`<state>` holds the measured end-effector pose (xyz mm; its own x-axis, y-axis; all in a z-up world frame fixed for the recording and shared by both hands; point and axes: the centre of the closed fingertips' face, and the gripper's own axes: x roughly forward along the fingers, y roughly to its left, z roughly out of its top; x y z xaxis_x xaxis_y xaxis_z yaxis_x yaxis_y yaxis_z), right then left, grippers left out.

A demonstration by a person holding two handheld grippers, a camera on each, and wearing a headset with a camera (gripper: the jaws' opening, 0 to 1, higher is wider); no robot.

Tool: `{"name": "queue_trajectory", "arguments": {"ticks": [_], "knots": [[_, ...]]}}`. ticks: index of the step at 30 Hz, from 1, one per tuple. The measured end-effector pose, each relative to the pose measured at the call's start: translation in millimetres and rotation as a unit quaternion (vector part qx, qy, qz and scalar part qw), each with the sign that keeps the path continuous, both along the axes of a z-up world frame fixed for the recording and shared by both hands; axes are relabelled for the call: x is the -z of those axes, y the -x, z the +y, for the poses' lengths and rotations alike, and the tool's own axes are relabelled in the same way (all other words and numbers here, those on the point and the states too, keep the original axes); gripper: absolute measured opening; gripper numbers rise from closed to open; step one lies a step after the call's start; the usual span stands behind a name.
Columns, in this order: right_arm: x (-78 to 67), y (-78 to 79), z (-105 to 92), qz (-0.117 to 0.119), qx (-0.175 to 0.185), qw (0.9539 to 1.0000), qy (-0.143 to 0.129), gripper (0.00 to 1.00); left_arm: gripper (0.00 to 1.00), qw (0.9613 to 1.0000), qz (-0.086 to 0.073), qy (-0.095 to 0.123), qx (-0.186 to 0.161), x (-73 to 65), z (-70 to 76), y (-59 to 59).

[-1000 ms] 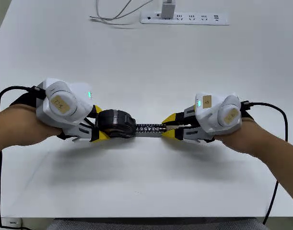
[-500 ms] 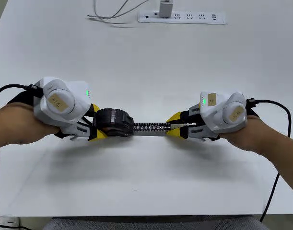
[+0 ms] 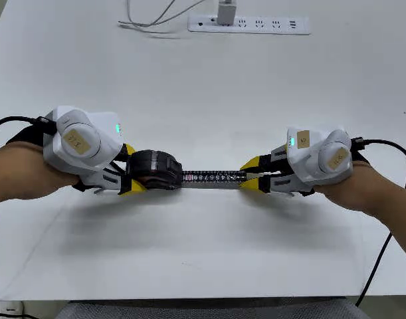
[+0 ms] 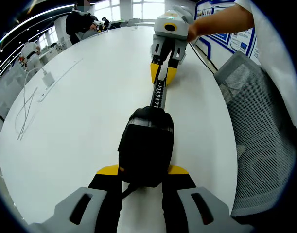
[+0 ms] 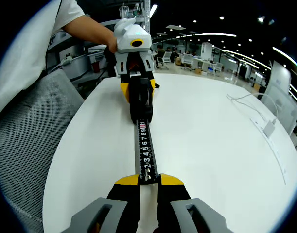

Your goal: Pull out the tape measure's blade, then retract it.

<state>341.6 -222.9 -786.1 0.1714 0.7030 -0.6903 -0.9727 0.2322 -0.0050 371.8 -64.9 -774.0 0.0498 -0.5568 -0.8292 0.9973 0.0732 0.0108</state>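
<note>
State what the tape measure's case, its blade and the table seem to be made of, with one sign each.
Case: likely matte black plastic or rubber; dull moulded shell. Blade: probably thin painted metal; straight flat strip with printed white numerals. Table: perhaps white laminate; smooth, even, faint sheen.

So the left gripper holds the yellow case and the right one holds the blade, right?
Not quite: the case is black, as the left gripper view shows. The left gripper does hold it, and the right gripper holds the blade.
</note>
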Motion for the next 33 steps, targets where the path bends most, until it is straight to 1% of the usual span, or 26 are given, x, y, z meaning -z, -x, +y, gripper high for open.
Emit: {"name": "queue_trajectory", "arguments": {"ticks": [10, 16, 24, 33], "knots": [[1.0, 0.4, -20.8, 0.001, 0.009, 0.9999, 0.011, 0.08, 0.26, 1.0, 0.001, 0.0, 0.0, -0.2, -0.3, 0.3], [2.8, 3.8, -29.4, 0.004, 0.015, 0.9997, 0.016, 0.08, 0.26, 1.0, -0.001, 0.001, -0.001, -0.4, -0.7, 0.6], [-0.1, 7.1, -46.0, 0.003, 0.021, 0.9994, 0.027, 0.08, 0.26, 1.0, 0.0, 0.0, 0.001, -0.2, -0.8, 0.7], [-1.0, 9.5, -56.9, 0.007, 0.028, 0.999, 0.033, 0.08, 0.26, 1.0, 0.0, -0.001, 0.001, 0.0, -0.7, 0.2]]}}
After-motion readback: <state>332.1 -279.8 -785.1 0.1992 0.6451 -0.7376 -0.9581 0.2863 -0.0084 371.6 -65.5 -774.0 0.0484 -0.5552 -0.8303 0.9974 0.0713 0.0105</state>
